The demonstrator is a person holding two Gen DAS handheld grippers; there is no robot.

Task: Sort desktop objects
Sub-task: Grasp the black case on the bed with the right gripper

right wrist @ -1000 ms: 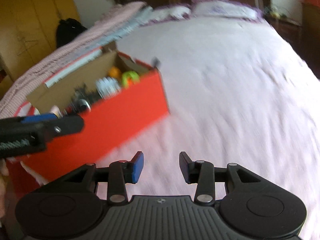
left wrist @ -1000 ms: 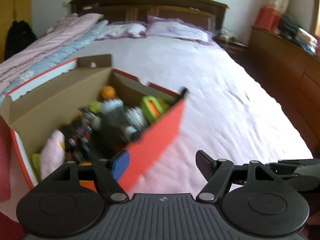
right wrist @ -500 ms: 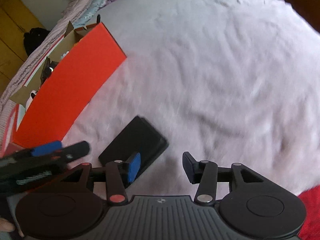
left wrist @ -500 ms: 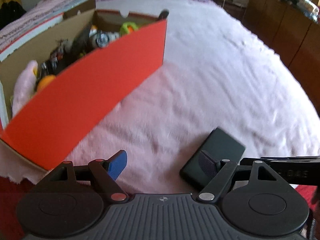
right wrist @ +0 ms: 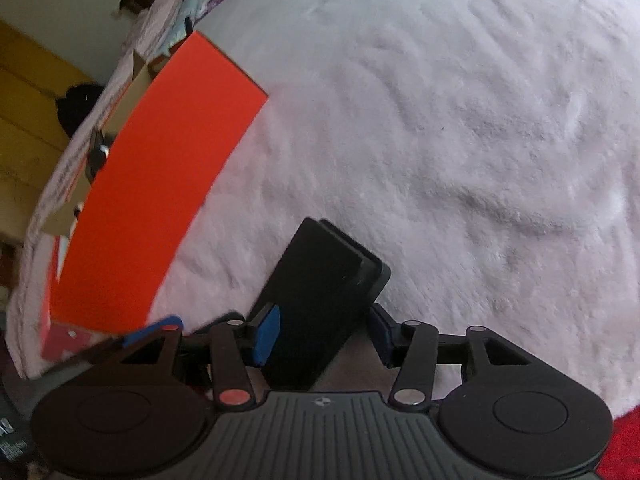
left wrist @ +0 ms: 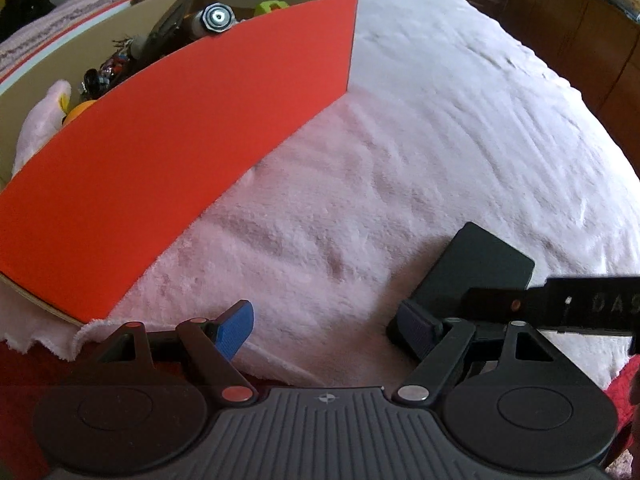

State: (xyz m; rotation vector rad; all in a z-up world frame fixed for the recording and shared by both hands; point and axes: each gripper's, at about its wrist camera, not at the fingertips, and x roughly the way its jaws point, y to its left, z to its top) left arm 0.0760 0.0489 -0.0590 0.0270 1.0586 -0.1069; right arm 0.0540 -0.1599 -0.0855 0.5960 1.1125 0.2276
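Observation:
A flat black rectangular case [right wrist: 320, 300] lies on the pink blanket [right wrist: 460, 120]; it also shows in the left wrist view [left wrist: 476, 268]. My right gripper [right wrist: 324, 332] is open, with the case's near end between its fingers, one finger on each side. My left gripper [left wrist: 328, 330] is open and empty, low over the blanket just left of the case. An open cardboard box with an orange-red side [left wrist: 168, 128] holds several small objects; it stands to the left in both views [right wrist: 160, 184].
The box holds a pink plush [left wrist: 40, 120], a metal-capped cylinder [left wrist: 216, 18] and a green piece [left wrist: 272, 6]. A wooden dresser [left wrist: 580, 28] runs along the right. A red cloth [right wrist: 624, 448] lies at the bed's near edge.
Both grippers have dropped and tilted down toward the blanket. The black case has come into view and now sits between my right gripper's open fingers.

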